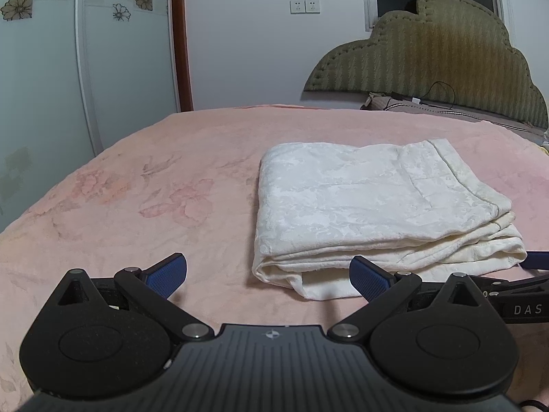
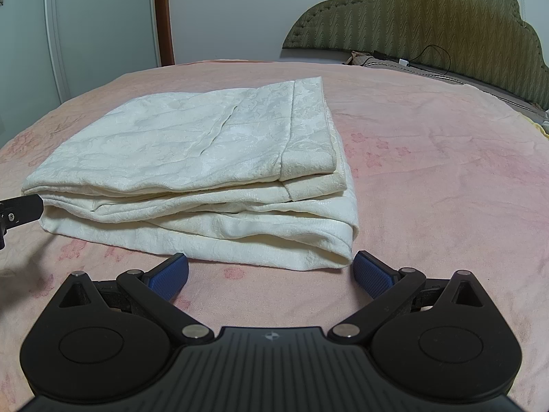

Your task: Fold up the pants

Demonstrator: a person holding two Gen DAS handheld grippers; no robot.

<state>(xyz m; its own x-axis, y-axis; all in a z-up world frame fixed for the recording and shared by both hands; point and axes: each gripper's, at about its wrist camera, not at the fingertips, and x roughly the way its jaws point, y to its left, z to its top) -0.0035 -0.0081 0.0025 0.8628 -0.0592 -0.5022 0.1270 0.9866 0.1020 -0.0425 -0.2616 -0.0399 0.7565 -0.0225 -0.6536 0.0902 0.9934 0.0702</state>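
Observation:
The white textured pants lie folded in a thick stack of several layers on the pink bedspread. They also show in the right wrist view. My left gripper is open and empty, just in front of the stack's near left corner. My right gripper is open and empty, just in front of the stack's near right corner. Part of the right gripper shows at the right edge of the left wrist view. Part of the left gripper shows at the left edge of the right wrist view.
A green padded headboard stands at the far right of the bed, with a black cable and a pillow in front of it. A wardrobe with flower patterns and a wall with sockets stand behind the bed.

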